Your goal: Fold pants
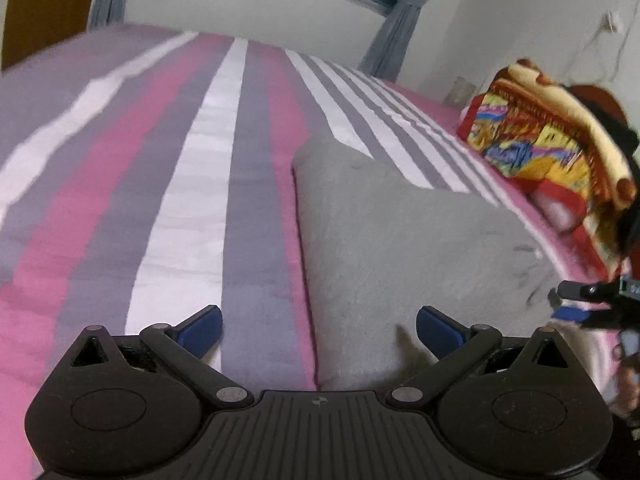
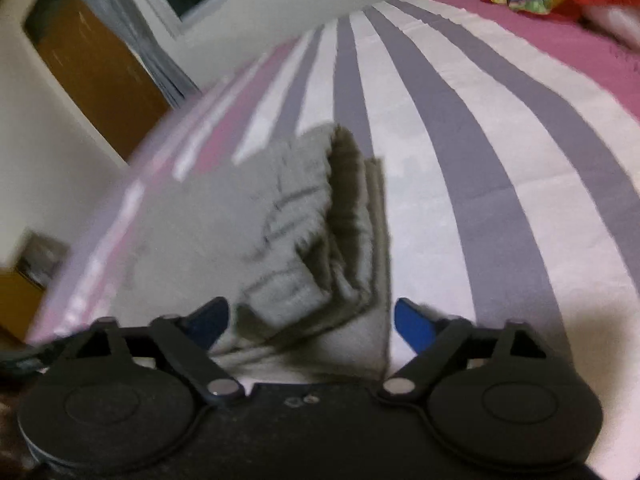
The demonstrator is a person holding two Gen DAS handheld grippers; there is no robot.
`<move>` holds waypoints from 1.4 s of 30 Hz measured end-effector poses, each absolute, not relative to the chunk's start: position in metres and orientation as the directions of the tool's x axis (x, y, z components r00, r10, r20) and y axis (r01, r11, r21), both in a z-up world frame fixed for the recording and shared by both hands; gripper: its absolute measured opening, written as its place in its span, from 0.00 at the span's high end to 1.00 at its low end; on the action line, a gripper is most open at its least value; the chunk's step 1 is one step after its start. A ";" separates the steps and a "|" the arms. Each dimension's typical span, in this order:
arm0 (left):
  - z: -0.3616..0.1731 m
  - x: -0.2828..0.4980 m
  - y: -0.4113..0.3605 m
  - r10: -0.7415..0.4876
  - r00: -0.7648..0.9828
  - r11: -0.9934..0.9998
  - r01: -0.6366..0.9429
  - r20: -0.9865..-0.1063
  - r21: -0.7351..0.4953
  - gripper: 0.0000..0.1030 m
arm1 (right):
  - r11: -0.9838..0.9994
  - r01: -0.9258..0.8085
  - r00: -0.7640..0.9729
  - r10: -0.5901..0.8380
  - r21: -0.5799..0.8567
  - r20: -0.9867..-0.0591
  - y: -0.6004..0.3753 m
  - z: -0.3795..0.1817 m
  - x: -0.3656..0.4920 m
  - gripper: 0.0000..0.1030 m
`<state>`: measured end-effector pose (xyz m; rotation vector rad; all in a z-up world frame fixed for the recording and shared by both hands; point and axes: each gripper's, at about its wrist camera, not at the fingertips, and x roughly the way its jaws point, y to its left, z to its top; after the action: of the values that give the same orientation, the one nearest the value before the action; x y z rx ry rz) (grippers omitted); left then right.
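The pants (image 1: 400,232) are grey cloth, matt and slightly fuzzy, like soft fleece; in the right wrist view their layered edge (image 2: 344,216) at 12 o'clock from the fingers looks napped and thick. The bed (image 1: 192,184) wears a smooth, matt woven sheet in pink, grey and white stripes, with fine creases. At 2 o'clock in the left wrist view lies a folded blanket (image 1: 552,136) of plush, brightly printed cloth. The left gripper (image 1: 319,326) is matt black plastic, ribbed on its middle plate, with dull metal pivot pins and smooth blue fingers (image 1: 202,330). The right gripper (image 2: 311,320) looks alike. The curtain (image 1: 394,36) is grey cloth, the door (image 2: 100,68) brown wood.
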<state>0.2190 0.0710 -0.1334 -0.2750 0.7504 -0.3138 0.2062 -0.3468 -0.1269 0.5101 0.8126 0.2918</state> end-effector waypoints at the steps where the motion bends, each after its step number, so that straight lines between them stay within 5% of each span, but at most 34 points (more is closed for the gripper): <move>1: -0.134 0.225 0.073 -0.395 0.680 0.910 0.198 -0.618 -0.364 0.00 | 0.815 -0.040 0.665 0.454 0.578 -0.593 -0.357 -0.129 0.207 0.22; 3: -0.137 0.235 0.072 -0.414 0.660 0.905 0.220 -0.628 -0.365 0.07 | 0.770 -0.021 0.665 0.487 0.638 -0.566 -0.371 -0.135 0.212 0.23; 5: -0.145 0.249 0.073 -0.461 0.620 0.881 0.234 -0.635 -0.411 0.27 | 0.765 -0.022 0.655 0.498 0.644 -0.569 -0.376 -0.137 0.217 0.23; 15: -0.199 0.304 0.092 -0.774 0.421 0.604 0.261 -0.474 -0.753 0.29 | 0.610 -0.027 0.566 0.662 0.792 -0.491 -0.392 -0.175 0.249 0.18; 20: -0.220 0.324 0.085 -0.841 0.348 0.513 0.273 -0.413 -0.814 0.52 | 0.556 -0.074 0.535 0.723 0.828 -0.438 -0.392 -0.181 0.264 0.19; 28: -0.241 0.347 0.061 -0.913 0.279 0.376 0.287 -0.299 -0.881 0.67 | 0.498 -0.162 0.461 0.802 0.852 -0.381 -0.380 -0.185 0.282 0.21; 33: -0.241 0.347 0.055 -0.914 0.289 0.370 0.312 -0.284 -0.875 0.70 | 0.460 -0.158 0.438 0.826 0.874 -0.355 -0.387 -0.192 0.293 0.26; 36: -0.238 0.347 0.055 -0.907 0.306 0.383 0.317 -0.289 -0.868 0.72 | 0.504 -0.133 0.445 0.800 0.853 -0.403 -0.383 -0.190 0.297 0.41; 42: -0.219 0.332 0.063 -0.900 0.354 0.374 0.329 -0.254 -0.867 0.75 | 0.519 -0.138 0.475 0.782 0.843 -0.404 -0.373 -0.173 0.292 0.52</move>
<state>0.3321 0.0629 -0.2187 -0.8160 0.8457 -0.9197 0.2920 -0.3728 -0.1730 0.8419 0.9015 0.6519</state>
